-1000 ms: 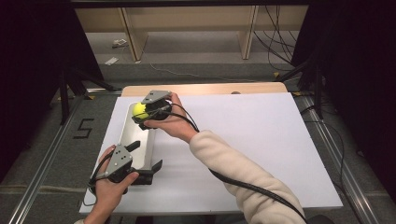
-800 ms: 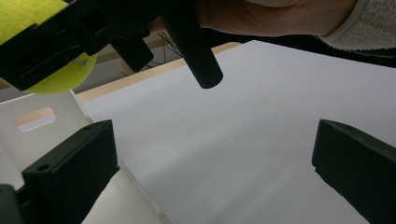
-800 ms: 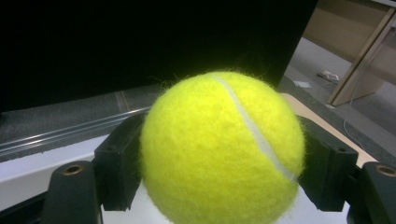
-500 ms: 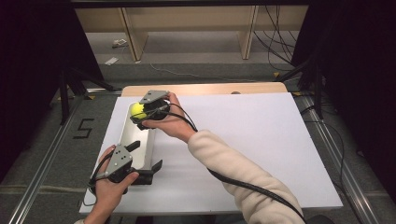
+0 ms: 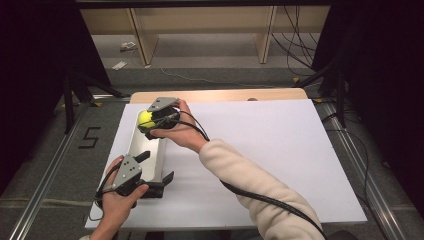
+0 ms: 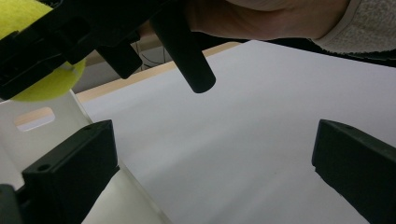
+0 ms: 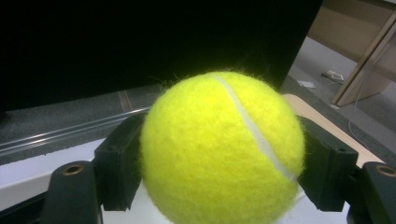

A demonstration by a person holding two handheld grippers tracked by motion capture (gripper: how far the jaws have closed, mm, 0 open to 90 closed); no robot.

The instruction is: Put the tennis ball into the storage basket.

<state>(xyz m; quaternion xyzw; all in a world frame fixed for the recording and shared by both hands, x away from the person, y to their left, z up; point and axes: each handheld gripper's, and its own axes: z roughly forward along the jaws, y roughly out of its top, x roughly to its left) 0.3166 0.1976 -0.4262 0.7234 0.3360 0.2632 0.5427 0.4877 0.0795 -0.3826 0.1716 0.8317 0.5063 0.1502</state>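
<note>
A yellow tennis ball is clamped in my right gripper, held above the far end of a long narrow white tray on the table's left side. In the right gripper view the ball bulges between both black jaws of that gripper. My left gripper stands open at the tray's near end, one jaw over the tray and the other over the table. In the left gripper view the jaws of that gripper are wide apart astride the tray wall, and the ball hangs at the top left.
A white sheet covers the table, with a wooden strip along its far edge. Wooden shelving legs stand on the floor beyond. A metal rail runs along the left. A black cable trails under the right forearm.
</note>
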